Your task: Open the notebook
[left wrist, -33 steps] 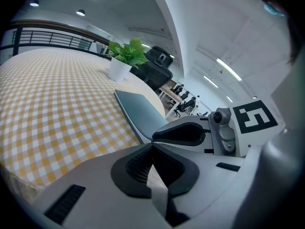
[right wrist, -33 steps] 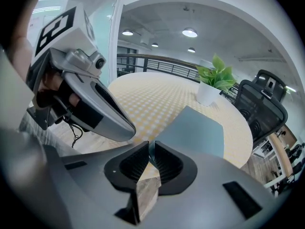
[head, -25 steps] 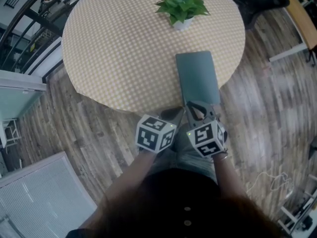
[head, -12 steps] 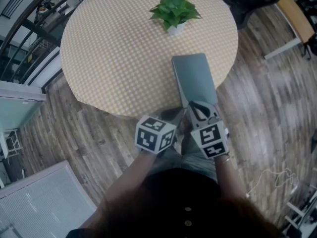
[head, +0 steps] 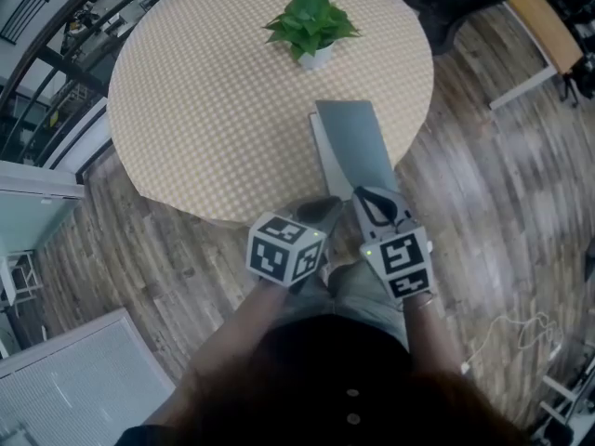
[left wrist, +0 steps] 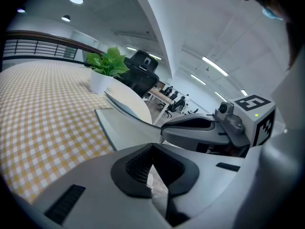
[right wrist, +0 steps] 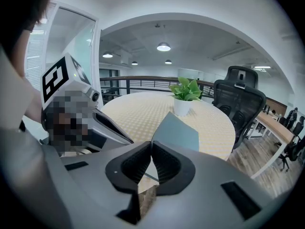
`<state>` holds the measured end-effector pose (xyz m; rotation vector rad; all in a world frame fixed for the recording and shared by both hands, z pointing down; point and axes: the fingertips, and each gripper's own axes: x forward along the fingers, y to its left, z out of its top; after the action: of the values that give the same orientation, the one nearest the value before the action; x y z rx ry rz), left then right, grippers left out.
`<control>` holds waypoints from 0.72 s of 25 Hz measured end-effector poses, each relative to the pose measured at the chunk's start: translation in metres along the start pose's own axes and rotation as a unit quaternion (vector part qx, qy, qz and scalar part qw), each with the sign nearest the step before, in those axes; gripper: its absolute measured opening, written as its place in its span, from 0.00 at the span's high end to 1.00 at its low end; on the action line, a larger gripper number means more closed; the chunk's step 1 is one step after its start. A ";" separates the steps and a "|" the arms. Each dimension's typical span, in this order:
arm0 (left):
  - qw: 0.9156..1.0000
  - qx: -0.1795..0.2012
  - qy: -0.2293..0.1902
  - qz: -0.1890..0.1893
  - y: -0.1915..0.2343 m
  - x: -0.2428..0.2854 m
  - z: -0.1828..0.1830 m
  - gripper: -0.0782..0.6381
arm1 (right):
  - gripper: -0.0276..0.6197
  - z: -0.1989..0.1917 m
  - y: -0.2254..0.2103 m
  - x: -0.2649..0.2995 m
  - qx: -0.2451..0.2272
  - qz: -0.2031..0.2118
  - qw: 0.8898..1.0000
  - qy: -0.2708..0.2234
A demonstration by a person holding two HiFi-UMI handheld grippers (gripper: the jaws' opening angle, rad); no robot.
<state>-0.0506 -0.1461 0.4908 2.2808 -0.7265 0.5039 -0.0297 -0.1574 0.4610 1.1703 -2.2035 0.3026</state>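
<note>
Notebook [head: 358,147], cover clamped between right fingers [right wrist: 167,165]

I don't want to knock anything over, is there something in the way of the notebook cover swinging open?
Nothing visible. The notebook cover is already partly lifted, and the potted plant, the only other thing on the table, stands well beyond its far edge.

table [head: 214,100] 1 | notebook [head: 358,147] 1 | plant [head: 310,24] 1 | grippers [head: 333,207] [head: 361,196] 2 | chair [right wrist: 240,97] 1, possibly more
</note>
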 end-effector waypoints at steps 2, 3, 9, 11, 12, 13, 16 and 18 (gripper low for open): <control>1.000 0.004 -0.001 -0.004 -0.007 0.003 0.003 0.88 | 0.92 0.002 -0.005 -0.006 0.006 -0.002 1.000 -0.008; 1.000 0.008 0.000 -0.006 -0.011 0.005 0.004 0.88 | 0.92 0.003 -0.009 -0.009 0.011 -0.005 1.000 -0.013; 1.000 0.023 -0.001 -0.020 -0.027 0.017 0.016 0.88 | 0.92 0.007 -0.029 -0.025 0.029 -0.023 0.999 -0.036; 0.999 0.025 -0.005 -0.025 -0.033 0.020 0.022 0.88 | 0.92 0.008 -0.034 -0.031 0.030 -0.029 0.998 -0.042; 0.999 0.027 -0.006 -0.027 -0.035 0.022 0.025 0.88 | 0.92 0.009 -0.038 -0.034 0.031 -0.032 0.998 -0.044; 0.999 0.030 -0.007 -0.028 -0.038 0.024 0.028 0.88 | 0.92 0.009 -0.041 -0.037 0.035 -0.035 0.998 -0.048; 0.999 0.039 -0.010 -0.032 -0.043 0.030 0.035 0.88 | 0.92 0.008 -0.055 -0.046 0.045 -0.046 0.996 -0.056; 0.998 0.041 -0.013 -0.034 -0.045 0.034 0.040 0.88 | 0.92 0.008 -0.064 -0.050 0.047 -0.052 0.996 -0.057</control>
<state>0.0095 -0.1591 0.4590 2.3836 -0.6489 0.4803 0.0396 -0.1648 0.4191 1.3792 -2.2380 0.3051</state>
